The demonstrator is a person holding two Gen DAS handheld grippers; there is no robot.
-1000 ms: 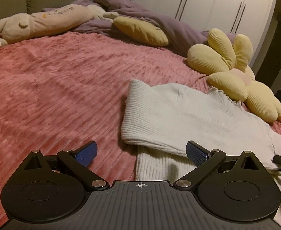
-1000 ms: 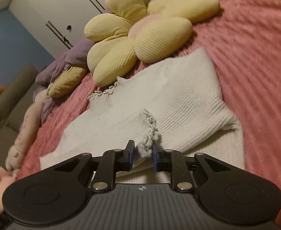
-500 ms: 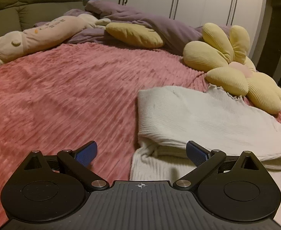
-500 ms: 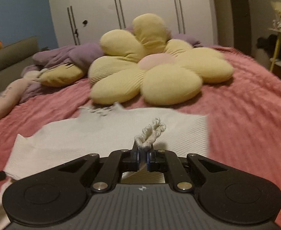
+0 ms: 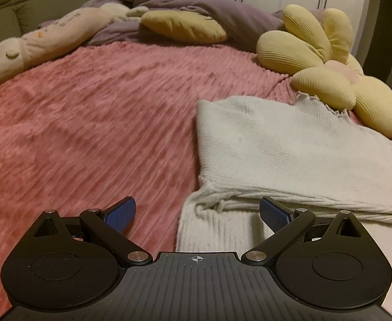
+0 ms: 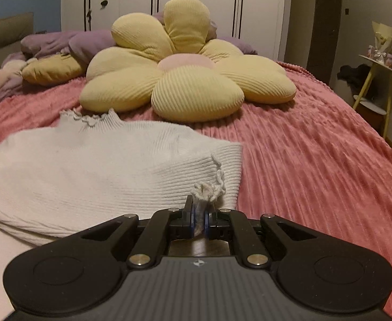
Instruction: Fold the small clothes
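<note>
A white ribbed knit top [image 5: 289, 157] lies partly folded on the pink bedspread [image 5: 89, 123]. My left gripper [image 5: 198, 214] is open and empty, low over the top's near left corner, where a sleeve cuff [image 5: 214, 203] bunches. In the right wrist view the top [image 6: 89, 171] spreads left of centre. My right gripper [image 6: 200, 218] is shut on the frilly cuff edge [image 6: 209, 190] of the folded-over sleeve at the top's right side.
A yellow flower cushion [image 6: 180, 72] lies just beyond the top, also in the left wrist view [image 5: 321, 67]. A plush toy [image 5: 40, 42], a yellow pillow [image 5: 182, 26] and a purple blanket [image 5: 222, 16] are at the bed's far side. A side table [image 6: 378, 80] stands to the right.
My right gripper, still clamped on the cuff, has lowered it onto the top's right side. My left gripper has drifted left and stayed open.
</note>
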